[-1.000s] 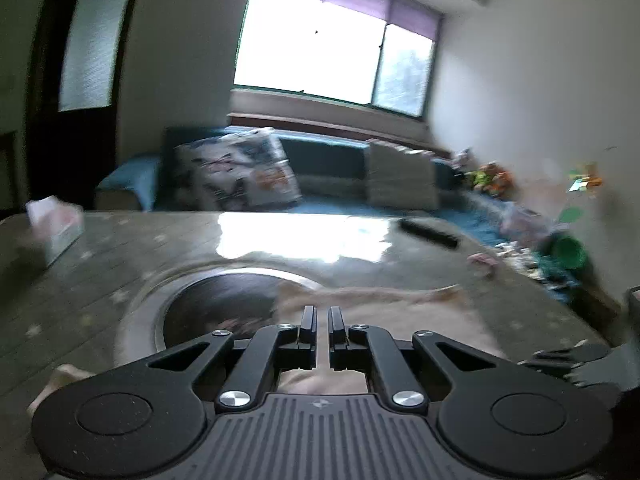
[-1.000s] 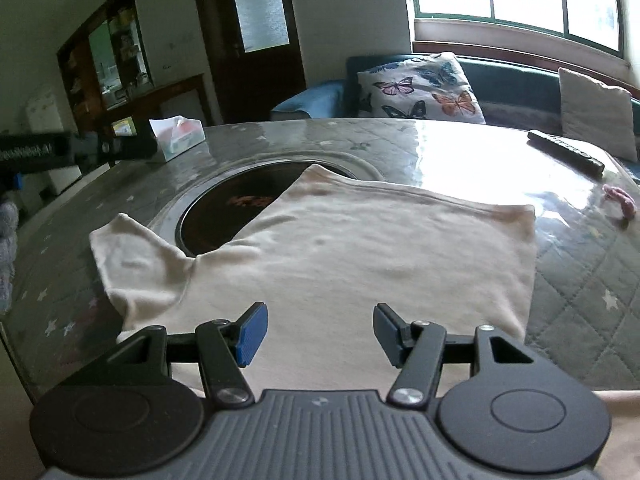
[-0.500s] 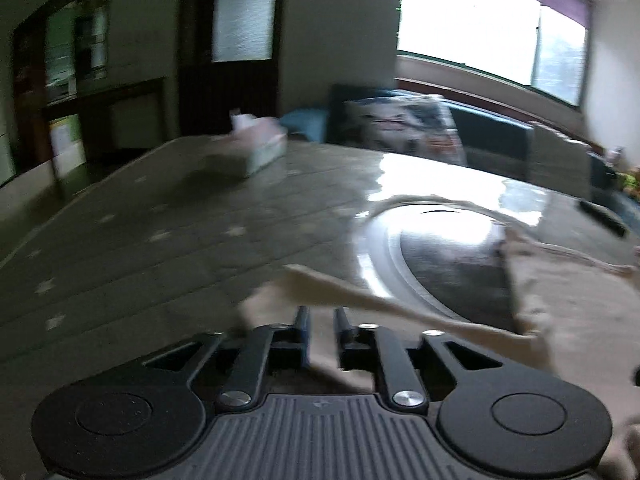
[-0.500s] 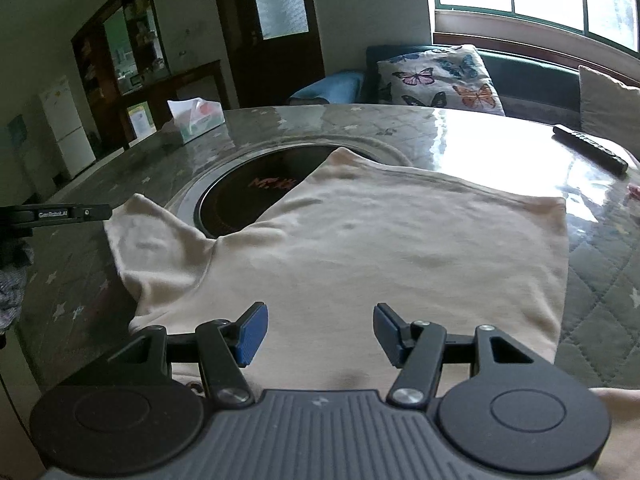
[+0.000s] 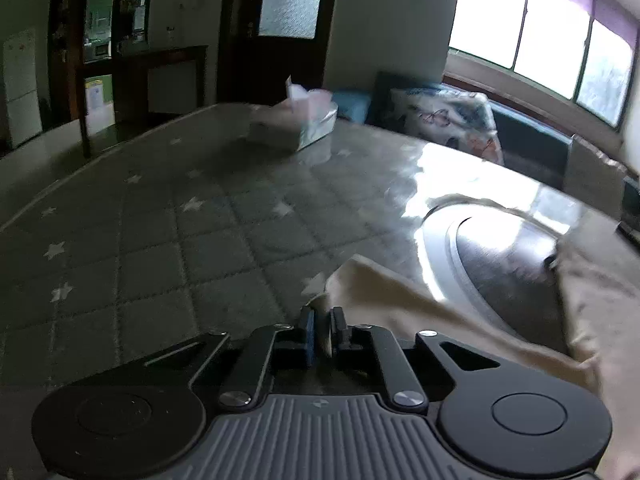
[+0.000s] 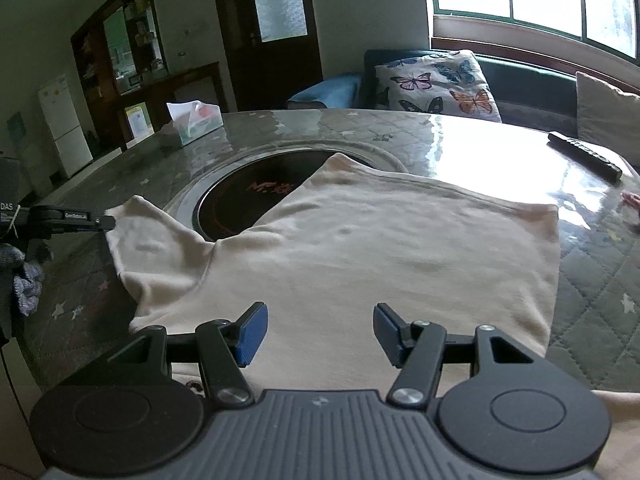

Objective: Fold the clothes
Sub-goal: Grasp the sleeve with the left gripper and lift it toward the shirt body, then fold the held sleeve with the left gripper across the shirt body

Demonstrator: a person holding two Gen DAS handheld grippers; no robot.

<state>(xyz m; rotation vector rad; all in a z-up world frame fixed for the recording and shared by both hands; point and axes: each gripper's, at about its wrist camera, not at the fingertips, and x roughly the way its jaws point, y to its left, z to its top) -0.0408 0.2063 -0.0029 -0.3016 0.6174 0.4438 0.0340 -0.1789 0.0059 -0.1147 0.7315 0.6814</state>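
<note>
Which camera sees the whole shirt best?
The right wrist view: the shirt lies spread across the table, body and one sleeve in sight. The left wrist view shows only that sleeve and a blurred edge of the shirt.

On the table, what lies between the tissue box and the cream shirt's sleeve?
In the right wrist view, only bare quilted table lies between the tissue box and the sleeve; the round cooktop sits to the right.
</note>
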